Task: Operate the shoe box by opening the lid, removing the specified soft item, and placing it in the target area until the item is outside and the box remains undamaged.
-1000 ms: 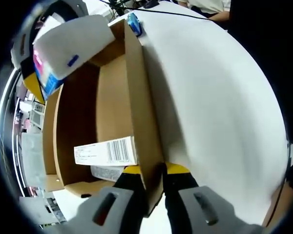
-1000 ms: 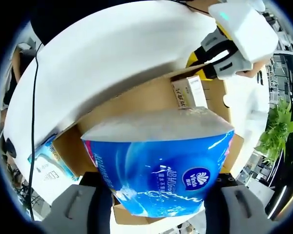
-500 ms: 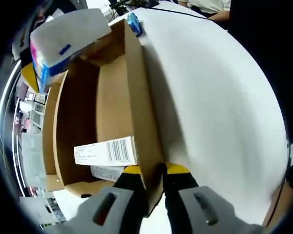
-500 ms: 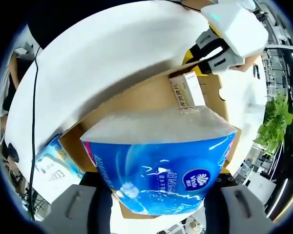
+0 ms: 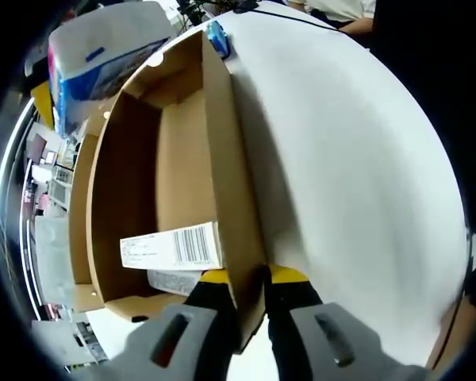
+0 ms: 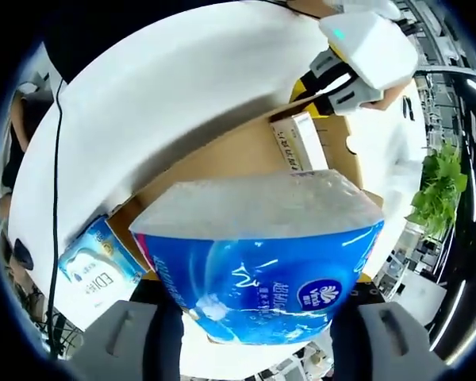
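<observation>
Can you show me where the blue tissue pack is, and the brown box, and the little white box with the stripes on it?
tissue pack (image 6: 262, 270), right gripper view, on its blue front.
shoe box (image 5: 182, 151), left gripper view, on its inner floor.
small white box (image 5: 170, 246), left gripper view, on its barcode side.

light: bright, even overhead on my feeds | glare: white table (image 5: 357, 159) nearly washed out, sheen on the tissue pack (image 6: 262, 262) wrap | shadow: soft strip beside the box (image 5: 222, 167) wall, interior dimmer | distortion: strong fisheye bending at edges | blur: periphery smeared, my jaws soft up close
</observation>
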`<state>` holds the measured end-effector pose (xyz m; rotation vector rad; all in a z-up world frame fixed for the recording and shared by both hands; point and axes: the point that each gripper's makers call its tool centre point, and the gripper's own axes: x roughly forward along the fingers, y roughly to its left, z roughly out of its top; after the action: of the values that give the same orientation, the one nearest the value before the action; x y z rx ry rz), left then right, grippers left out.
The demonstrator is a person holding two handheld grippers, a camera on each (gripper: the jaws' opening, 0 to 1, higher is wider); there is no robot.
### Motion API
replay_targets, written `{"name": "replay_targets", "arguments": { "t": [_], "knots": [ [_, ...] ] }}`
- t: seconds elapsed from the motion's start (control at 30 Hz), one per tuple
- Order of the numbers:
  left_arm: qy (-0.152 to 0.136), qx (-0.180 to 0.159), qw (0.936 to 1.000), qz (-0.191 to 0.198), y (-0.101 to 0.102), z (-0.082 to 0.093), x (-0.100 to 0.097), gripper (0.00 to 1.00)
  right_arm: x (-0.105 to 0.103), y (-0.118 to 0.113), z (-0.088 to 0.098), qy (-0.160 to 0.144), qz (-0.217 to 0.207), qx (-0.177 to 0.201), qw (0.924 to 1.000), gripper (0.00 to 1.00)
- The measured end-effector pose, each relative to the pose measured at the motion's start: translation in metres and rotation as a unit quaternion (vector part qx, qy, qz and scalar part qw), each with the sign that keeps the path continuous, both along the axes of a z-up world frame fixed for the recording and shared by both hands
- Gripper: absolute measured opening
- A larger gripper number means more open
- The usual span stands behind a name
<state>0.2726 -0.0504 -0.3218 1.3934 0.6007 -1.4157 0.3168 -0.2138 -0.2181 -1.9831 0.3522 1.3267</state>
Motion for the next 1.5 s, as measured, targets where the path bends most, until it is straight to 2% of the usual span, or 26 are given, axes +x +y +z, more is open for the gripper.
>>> {"name": "replay_targets", "arguments": {
  "t": [0.4,0.83,1.5],
  "knots": [
    [0.0,0.0,1.0,0.0,0.0,0.0,0.001,0.11,-0.002,-0.018,0.01,-0.012,-0.023,0.009,0.9996,0.75],
    [-0.001,0.001,1.0,0.0,0.0,0.0,0.001,0.11,-0.005,-0.039,0.013,-0.015,-0.048,0.012,0.9986,0.75],
    [-0.001,0.002,1.0,0.0,-0.002,0.0,0.001,0.11,-0.014,-0.053,0.021,-0.021,-0.074,0.014,0.9969,0.74]
  ]
}}
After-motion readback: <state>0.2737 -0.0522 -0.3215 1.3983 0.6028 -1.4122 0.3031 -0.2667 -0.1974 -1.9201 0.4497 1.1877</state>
